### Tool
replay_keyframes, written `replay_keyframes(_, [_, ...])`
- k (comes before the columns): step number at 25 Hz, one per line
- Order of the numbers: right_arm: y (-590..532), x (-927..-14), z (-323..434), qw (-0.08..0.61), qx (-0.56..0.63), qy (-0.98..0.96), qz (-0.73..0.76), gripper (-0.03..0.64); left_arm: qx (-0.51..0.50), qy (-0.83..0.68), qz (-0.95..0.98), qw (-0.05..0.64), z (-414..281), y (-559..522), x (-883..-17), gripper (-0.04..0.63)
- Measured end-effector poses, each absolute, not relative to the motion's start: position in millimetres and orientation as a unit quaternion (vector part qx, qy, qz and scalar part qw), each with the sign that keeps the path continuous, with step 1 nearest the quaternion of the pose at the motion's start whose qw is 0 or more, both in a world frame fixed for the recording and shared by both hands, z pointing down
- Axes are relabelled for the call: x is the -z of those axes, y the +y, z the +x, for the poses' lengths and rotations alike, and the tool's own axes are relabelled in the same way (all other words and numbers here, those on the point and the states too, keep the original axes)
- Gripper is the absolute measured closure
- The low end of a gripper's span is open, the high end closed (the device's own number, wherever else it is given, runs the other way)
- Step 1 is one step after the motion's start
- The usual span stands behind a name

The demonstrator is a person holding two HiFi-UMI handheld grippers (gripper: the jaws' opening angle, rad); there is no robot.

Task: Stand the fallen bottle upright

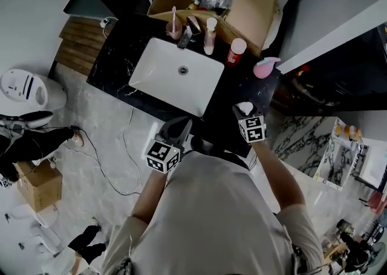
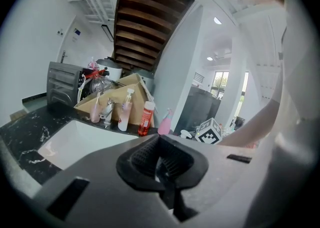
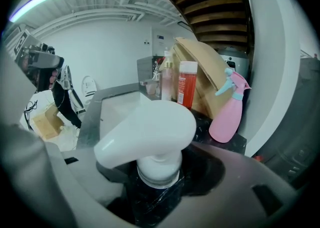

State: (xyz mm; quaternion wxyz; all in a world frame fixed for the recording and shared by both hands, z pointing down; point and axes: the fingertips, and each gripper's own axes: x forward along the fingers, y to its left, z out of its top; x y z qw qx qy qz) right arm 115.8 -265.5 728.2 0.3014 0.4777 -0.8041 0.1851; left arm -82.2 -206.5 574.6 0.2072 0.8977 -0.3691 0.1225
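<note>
A dark pump bottle (image 3: 150, 137) is pinched in the right gripper (image 3: 159, 192) by the counter's (image 1: 237, 89) front right edge, seemingly near upright. It is best settled flat on its base before release. The left gripper (image 2: 161, 164) is pressed together, empty.

Left gripper (image 2: 161, 159), jaws together and empty, before white sink (image 2: 75, 144) and red bottle (image 2: 146, 118)
</note>
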Motion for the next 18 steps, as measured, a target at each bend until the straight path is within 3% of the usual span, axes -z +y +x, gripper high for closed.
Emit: replay_keyframes(18, [-249.7,-703.0,128.4,0.270,-0.193,-0.825,0.457,0.291,-0.119,-0.378,0.896,0.201,-73.4,-185.5,-567.8,0.588])
